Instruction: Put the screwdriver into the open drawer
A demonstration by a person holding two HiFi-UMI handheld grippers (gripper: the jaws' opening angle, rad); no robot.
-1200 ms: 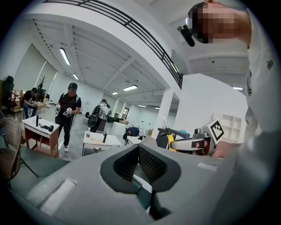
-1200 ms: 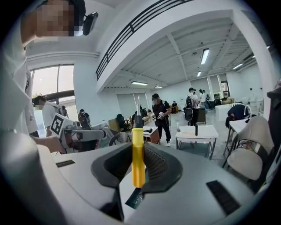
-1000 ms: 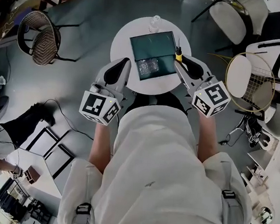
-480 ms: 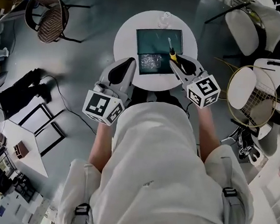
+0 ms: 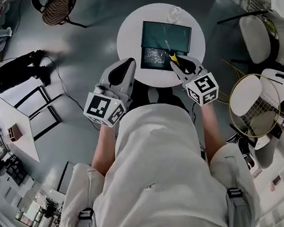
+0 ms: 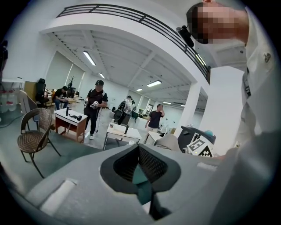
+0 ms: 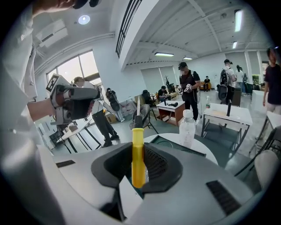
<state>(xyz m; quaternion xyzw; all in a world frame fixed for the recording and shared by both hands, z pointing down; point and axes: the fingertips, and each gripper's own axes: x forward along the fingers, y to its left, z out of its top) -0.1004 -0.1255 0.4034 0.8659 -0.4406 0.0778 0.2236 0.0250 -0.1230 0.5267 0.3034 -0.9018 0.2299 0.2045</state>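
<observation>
While the right gripper is clamping the screwdriver near the drawer, I'd be lowering it flat first; left gripper is idling closed, empty

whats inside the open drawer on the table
The drawer holds a shiny crumpled thing, perhaps clear plastic, too small to identify. The screwdriver, gripped in the right tool, hides the drawer's right edge.

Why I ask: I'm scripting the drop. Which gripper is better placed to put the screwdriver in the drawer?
Right. The right gripper is shut on the screwdriver and is right at the open drawer. The left gripper is shut on nothing, at the table's near edge.
</observation>
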